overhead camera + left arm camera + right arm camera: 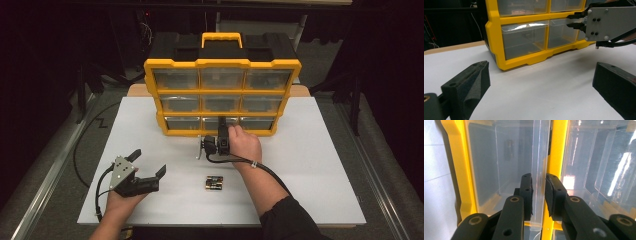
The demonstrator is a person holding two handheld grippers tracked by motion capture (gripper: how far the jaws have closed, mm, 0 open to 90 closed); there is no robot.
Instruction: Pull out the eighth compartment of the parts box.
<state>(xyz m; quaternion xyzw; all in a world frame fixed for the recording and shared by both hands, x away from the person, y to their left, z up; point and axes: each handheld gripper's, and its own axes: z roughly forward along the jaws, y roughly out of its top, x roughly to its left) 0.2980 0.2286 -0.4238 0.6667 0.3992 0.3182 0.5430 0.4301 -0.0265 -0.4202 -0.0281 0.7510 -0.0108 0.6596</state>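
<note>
A yellow and black organizer with clear drawers stands at the back of the white table. My right gripper reaches the bottom middle drawer. In the right gripper view its pads are shut on that drawer's clear front lip, beside a yellow frame bar. My left gripper rests at the front left of the table with its jaws wide apart and nothing between them. The left gripper view looks between those jaws at the organizer's bottom corner and at the right gripper.
A small pack of batteries lies on the table in front of the organizer, between the two hands. Cables trail from both grippers across the table. A dark floor surrounds the table.
</note>
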